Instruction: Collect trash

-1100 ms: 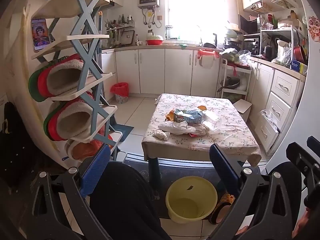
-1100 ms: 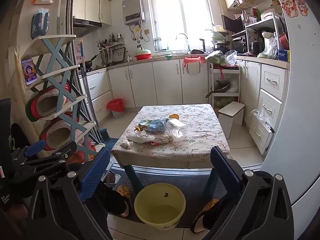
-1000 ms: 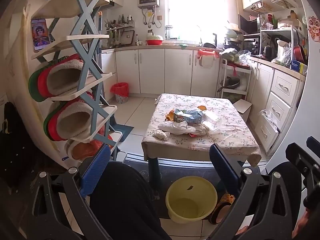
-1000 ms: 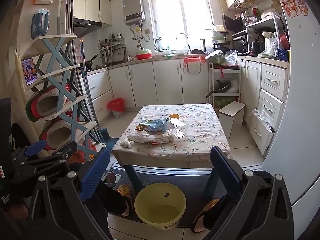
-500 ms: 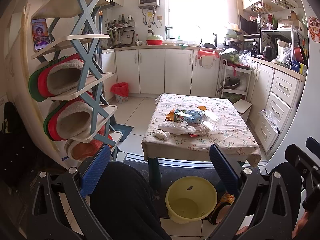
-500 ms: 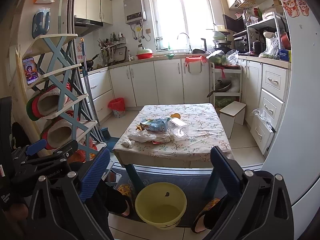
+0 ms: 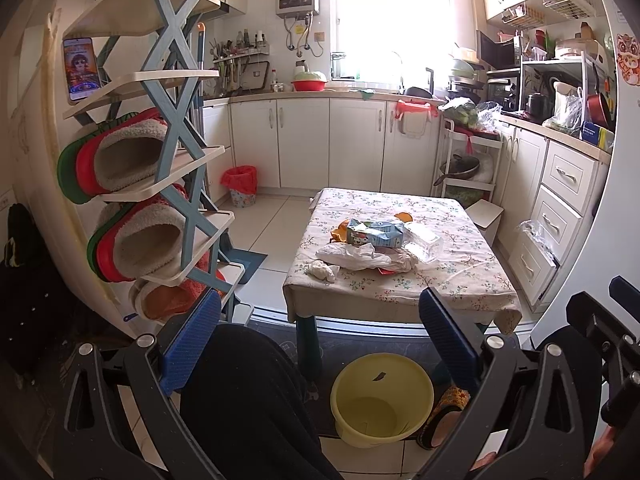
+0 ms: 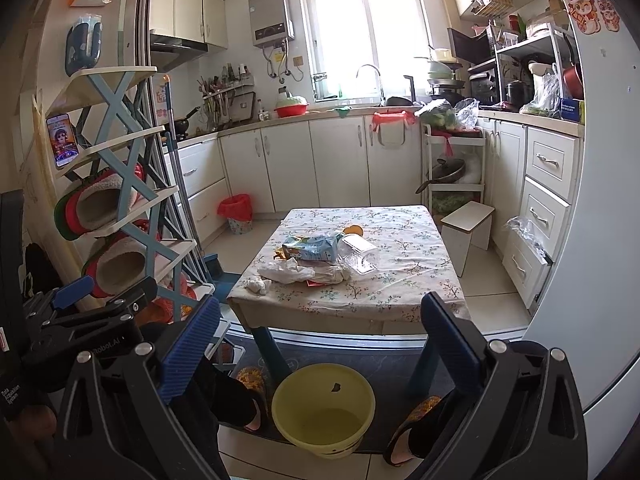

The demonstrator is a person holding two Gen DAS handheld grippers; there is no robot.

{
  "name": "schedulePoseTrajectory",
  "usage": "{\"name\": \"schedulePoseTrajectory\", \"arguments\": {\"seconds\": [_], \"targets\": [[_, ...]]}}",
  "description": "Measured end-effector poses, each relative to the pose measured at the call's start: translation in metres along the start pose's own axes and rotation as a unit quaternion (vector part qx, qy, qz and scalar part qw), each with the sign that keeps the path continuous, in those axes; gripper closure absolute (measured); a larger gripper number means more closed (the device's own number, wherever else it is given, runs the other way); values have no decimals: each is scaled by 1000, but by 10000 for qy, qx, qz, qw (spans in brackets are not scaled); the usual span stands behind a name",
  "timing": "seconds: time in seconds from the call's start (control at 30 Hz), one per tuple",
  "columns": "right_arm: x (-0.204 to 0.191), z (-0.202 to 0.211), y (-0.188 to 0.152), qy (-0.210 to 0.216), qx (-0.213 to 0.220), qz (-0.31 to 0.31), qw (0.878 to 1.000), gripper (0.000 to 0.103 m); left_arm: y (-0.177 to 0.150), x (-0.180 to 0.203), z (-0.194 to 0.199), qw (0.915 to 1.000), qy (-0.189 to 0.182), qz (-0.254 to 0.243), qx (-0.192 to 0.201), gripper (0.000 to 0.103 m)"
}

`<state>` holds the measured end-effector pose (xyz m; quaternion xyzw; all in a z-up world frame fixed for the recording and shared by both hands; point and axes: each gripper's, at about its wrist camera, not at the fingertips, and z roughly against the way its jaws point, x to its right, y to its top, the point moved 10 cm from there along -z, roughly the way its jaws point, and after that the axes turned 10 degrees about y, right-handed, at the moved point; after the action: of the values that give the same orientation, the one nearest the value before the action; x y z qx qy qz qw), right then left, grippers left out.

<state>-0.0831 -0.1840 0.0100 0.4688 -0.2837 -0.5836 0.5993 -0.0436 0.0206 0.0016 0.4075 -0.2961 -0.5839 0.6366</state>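
In the left wrist view, the left gripper (image 7: 320, 340) has its fingers spread wide with nothing between them, held low and well back from the table (image 7: 472, 280). The trash pile (image 7: 376, 246) lies toward the table's near left corner: a blue carton (image 7: 374, 234), a clear plastic container (image 7: 424, 242), white crumpled plastic (image 7: 352, 256) and a tissue wad (image 7: 320, 270) nearest the near edge. A yellow bucket (image 7: 382, 398) stands on the floor below the near edge. The person's dark-clothed knee (image 7: 248, 396) fills the foreground between the fingers, and a shoe rack (image 7: 172, 140) with slippers stands at the left. The right gripper's frame (image 7: 608, 340) shows at the right edge.

In the right wrist view, the right gripper (image 8: 320, 344) is likewise spread wide and holds nothing. The trash pile (image 8: 320, 260) sits at the same corner, and the yellow bucket (image 8: 324, 412) stands before the near edge between two slippered feet (image 8: 250, 384). Only here are a white stool (image 8: 466, 232) beside the table's right edge and the left gripper's body (image 8: 92, 328) at the left plainly visible.
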Motion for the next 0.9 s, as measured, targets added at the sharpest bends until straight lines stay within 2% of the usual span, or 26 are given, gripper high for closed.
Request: {"name": "schedulePoseTrajectory", "arguments": {"seconds": [0.47,0.6,0.63,0.77,0.8,0.83,0.9], "targets": [[-5,-2,-6,39,-57,19,10000,7,-1,1,1,10000,-11,5,-13,8],[-7,-9,-10,46,-208,84,9997,7,-1,3,-2,10000,-13,-16,-42,8],[-3,-9,-11,-3,-357,149,9993,7,0,3,-4,10000,0,-23,-60,8],[12,-27,-14,-16,-731,261,9970,7,1,4,-29,9998,61,-27,-181,8],[17,-36,-14,18,-748,230,9969,7,2,3,-39,9997,74,-24,-225,8],[18,-40,-11,82,-584,171,9981,7,1,3,-49,9996,73,-18,-279,8],[30,-63,-11,109,-661,84,9977,7,2,6,-73,9988,-20,16,-483,8]]}}
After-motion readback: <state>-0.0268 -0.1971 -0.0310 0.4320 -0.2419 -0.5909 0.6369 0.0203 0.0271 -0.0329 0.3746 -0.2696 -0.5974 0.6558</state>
